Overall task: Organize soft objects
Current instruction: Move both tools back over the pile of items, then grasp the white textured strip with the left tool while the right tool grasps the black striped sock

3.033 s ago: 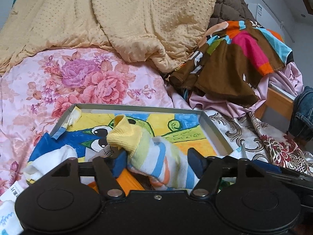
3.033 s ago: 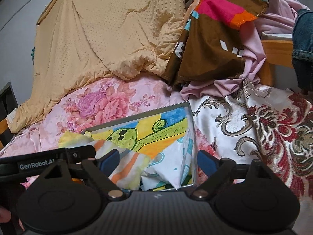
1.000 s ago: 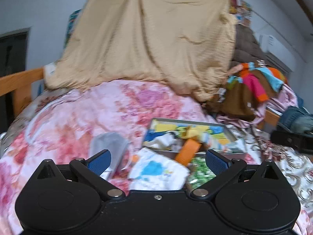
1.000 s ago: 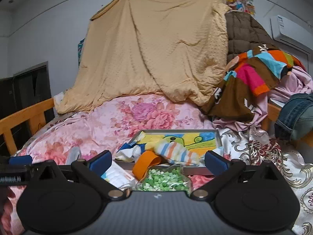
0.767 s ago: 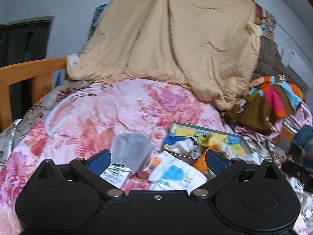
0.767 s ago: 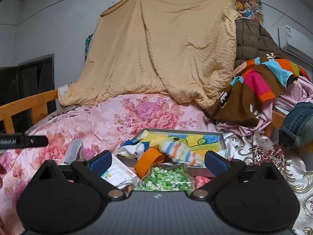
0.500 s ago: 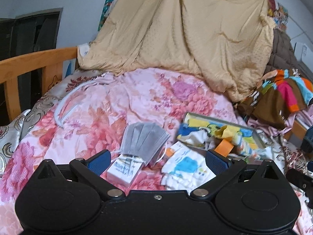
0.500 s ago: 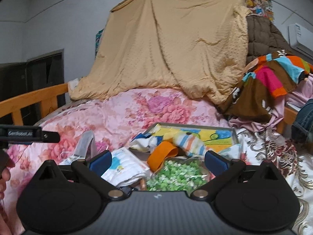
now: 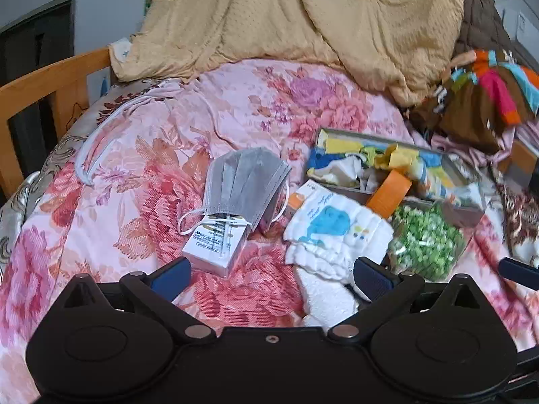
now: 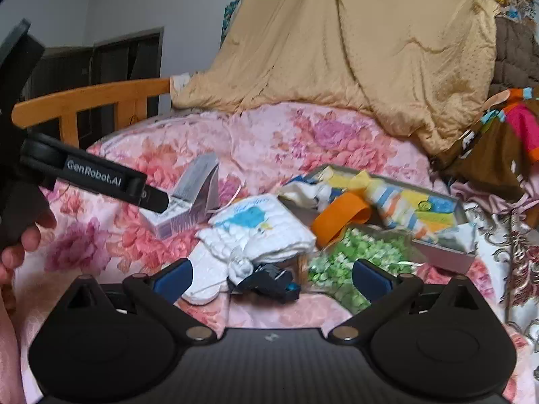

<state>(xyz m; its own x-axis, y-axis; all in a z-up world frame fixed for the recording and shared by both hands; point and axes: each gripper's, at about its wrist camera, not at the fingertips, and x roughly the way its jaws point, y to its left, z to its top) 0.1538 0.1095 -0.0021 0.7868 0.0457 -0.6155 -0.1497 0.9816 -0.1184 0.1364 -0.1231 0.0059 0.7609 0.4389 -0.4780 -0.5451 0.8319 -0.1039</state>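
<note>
The tray (image 9: pixel 470 209) holds a striped sock (image 10: pixel 397 207) already. The gray masks (image 9: pixel 244 183) and white cloth (image 9: pixel 337 232) wait on the bed (image 9: pixel 141 155). Both grippers' jaws are wide open and hold nothing.

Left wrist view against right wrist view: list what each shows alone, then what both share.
Only the left wrist view shows the grey face mask laid flat over the white box, and the left gripper, open and empty. Only the right wrist view shows a dark blue item lying before the open right gripper, plus a hand. Both show the tray, striped sock, orange band, whale cloth and green bag.
</note>
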